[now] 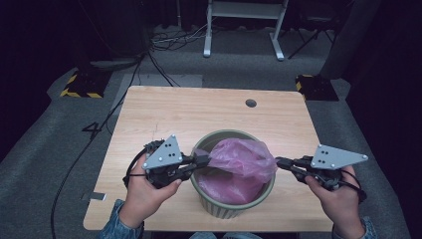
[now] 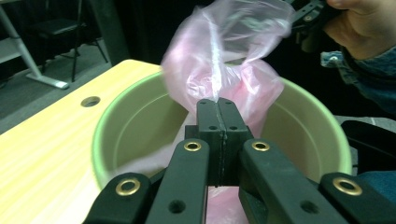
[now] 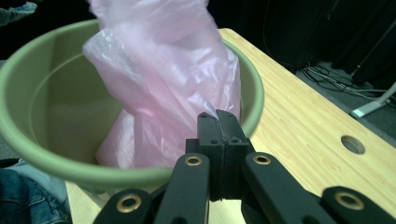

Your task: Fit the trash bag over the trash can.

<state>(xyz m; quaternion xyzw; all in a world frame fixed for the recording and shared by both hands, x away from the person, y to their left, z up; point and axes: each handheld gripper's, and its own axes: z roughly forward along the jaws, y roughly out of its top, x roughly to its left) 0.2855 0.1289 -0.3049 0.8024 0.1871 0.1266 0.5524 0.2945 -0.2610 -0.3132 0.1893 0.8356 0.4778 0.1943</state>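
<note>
Bin (image 1: 230, 201) stands on the table (image 1: 164, 112), near the front edge, about midway between the left and right edges. Bag (image 1: 239, 167) sits in the bin, its top rising above the rim. Left gripper (image 1: 203, 160) at the bin's left rim, right gripper (image 1: 279, 162) at its right rim; 2 sides of the bag pinched. Cable hole (image 1: 251, 103) near the back edge, behind the bin.

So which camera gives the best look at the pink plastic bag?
The high view: the whole pink plastic bag shows stretched over the green bin between both tools. Each gripper view shows one pinched edge of it close up.
</note>
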